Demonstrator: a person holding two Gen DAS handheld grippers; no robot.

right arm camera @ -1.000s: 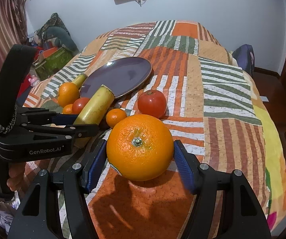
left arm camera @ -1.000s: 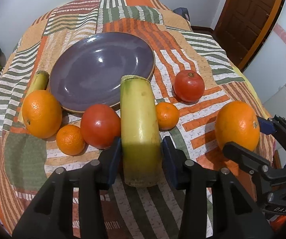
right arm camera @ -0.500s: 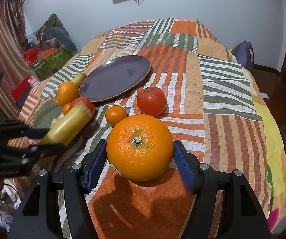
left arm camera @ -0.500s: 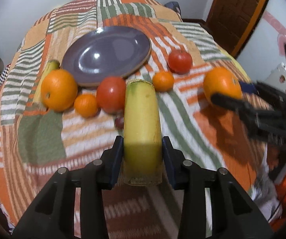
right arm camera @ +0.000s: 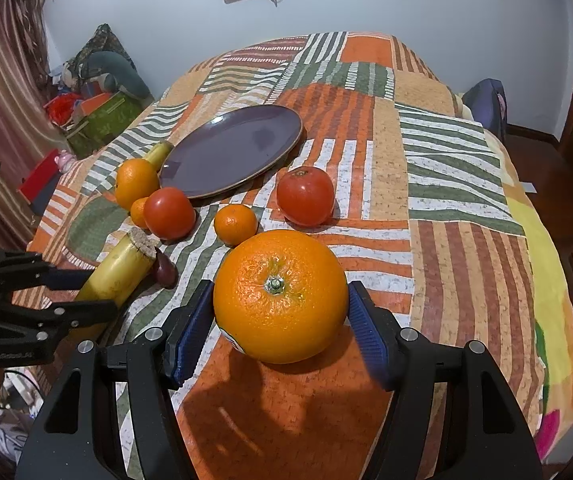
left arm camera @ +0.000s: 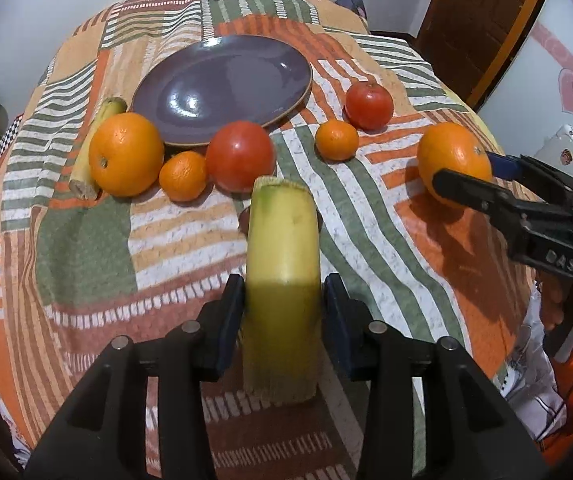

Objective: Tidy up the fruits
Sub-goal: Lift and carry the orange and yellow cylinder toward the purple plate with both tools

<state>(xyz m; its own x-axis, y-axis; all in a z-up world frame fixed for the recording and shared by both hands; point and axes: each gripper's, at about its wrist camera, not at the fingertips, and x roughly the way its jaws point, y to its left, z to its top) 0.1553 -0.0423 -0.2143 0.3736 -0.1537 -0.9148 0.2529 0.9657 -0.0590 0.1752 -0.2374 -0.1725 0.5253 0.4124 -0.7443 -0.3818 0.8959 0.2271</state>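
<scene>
Fruit crowds the near rim of the purple plate point(left arm camera: 222, 80) on the striped bedspread point(left arm camera: 86, 240): orange point(left arm camera: 125, 154), tangerine point(left arm camera: 183, 176), tomato point(left arm camera: 240, 156). Left gripper point(left arm camera: 284, 308) clamps a yellow banana piece point(left arm camera: 282, 256), cut ends ragged; right gripper point(right arm camera: 280, 320) clamps a big glossy orange point(right arm camera: 280, 296) at near right.

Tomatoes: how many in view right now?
2. One tomato sits at the purple plate's near rim, beside a small mandarin. The other tomato sits right of the plate, behind the second mandarin. None appears hidden.
</scene>
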